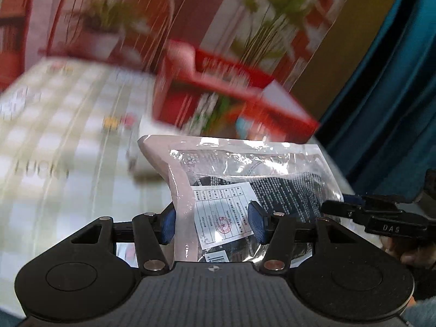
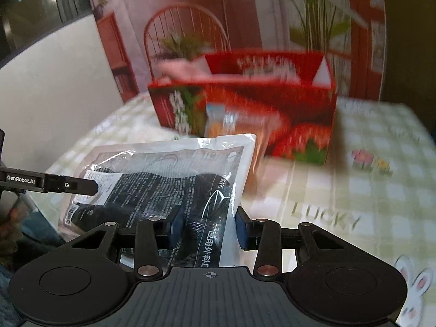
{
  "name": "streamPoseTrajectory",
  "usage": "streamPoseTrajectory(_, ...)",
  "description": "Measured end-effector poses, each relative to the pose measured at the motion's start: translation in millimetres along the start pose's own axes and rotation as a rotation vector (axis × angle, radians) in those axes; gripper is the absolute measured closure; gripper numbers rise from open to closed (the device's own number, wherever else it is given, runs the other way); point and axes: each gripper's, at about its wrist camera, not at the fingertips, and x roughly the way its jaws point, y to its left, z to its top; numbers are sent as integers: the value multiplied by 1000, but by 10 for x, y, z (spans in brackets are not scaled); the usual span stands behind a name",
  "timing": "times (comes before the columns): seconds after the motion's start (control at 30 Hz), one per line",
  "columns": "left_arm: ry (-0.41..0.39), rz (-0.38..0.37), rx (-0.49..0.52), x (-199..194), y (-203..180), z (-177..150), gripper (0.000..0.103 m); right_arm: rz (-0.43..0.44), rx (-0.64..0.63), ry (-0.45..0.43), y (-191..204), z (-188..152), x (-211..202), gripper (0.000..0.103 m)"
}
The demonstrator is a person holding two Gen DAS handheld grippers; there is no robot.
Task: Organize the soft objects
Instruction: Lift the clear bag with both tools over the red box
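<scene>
Both grippers hold one sealed face-mask packet (image 2: 174, 179) above the checked worktop (image 2: 368, 190): the left gripper (image 1: 214, 224) pinches one end, the right gripper (image 2: 208, 230) the other. The red box (image 2: 245, 103) at twelve o'clock already holds something pink; blur hides what. The packet is not yet in.

The mask packet (image 1: 245, 179) is glossy clear plastic film, crinkled and catching glare, with a matt white paper slip (image 1: 222, 212) inside. The red box (image 2: 245, 109) looks like printed cardboard with a slight sheen. The checked tablecloth (image 2: 368, 190) looks smooth, with little shine. The left gripper (image 1: 214, 224) is matt black plastic with metal rivets and blue textured pads (image 1: 257, 224).
</scene>
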Motion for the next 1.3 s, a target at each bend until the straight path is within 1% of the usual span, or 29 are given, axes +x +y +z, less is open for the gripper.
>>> streamPoseTrajectory(0.1, -71, 1, 29, -32, -162, 290, 47, -14, -59, -48, 5, 216, -104, 66)
streamPoseTrajectory(0.17, -122, 4, 75, -1, -280, 517, 47, -46, -123, -62, 2, 380, -111, 66)
streamPoseTrajectory(0.23, -162, 2, 95, 54, -353, 725, 47, -70, -163, -84, -34, 557, -115, 66)
streamPoseTrajectory(0.3, -204, -22, 101, 136, -387, 949, 47, -88, -184, -121, -97, 752, -113, 66)
streamPoseTrajectory(0.33, -218, -34, 117, 193, -400, 1072, 47, -100, -193, -141, -136, 848, -97, 66)
streamPoseTrajectory(0.47, -251, -35, 161, 450, -457, 1464, 47, -131, -234, -207, -316, 1173, 59, 66)
streamPoseTrajectory(0.6, -234, -14, 177, 830, -458, 1763, 47, -172, -251, -233, -511, 1414, 351, 66)
streamPoseTrajectory(0.7, -202, 12, 172, 1094, -393, 1843, 47, -188, -244, -228, -662, 1512, 584, 66)
streamPoseTrajectory(0.8, -151, 38, 162, 1369, -316, 1877, 47, -199, -248, -185, -792, 1547, 835, 66)
streamPoseTrajectory(0.93, -46, 97, 188, 1766, -297, 1908, 47, -203, -224, -114, -917, 1557, 1085, 68)
streamPoseTrajectory(1.0, -6, 123, 210, 1893, -283, 1922, 47, -208, -218, -76, -950, 1585, 1199, 68)
streamPoseTrajectory(1.07, 22, 136, 228, 1898, -241, 1890, 46, -204, -217, -37, -970, 1614, 1293, 68)
streamPoseTrajectory(1.13, 30, 128, 235, 1900, -191, 1886, 44, -205, -231, -14, -972, 1621, 1338, 67)
streamPoseTrajectory(1.2, 28, 129, 226, 1885, -115, 1905, 42, -201, -248, -2, -984, 1622, 1356, 60)
streamPoseTrajectory(1.27, 27, 149, 224, 1858, -62, 1905, 39, -226, -261, 4, -992, 1630, 1368, 49)
streamPoseTrajectory(1.3, 26, 156, 226, 1847, -65, 1910, 37, -234, -264, 1, -987, 1638, 1358, 48)
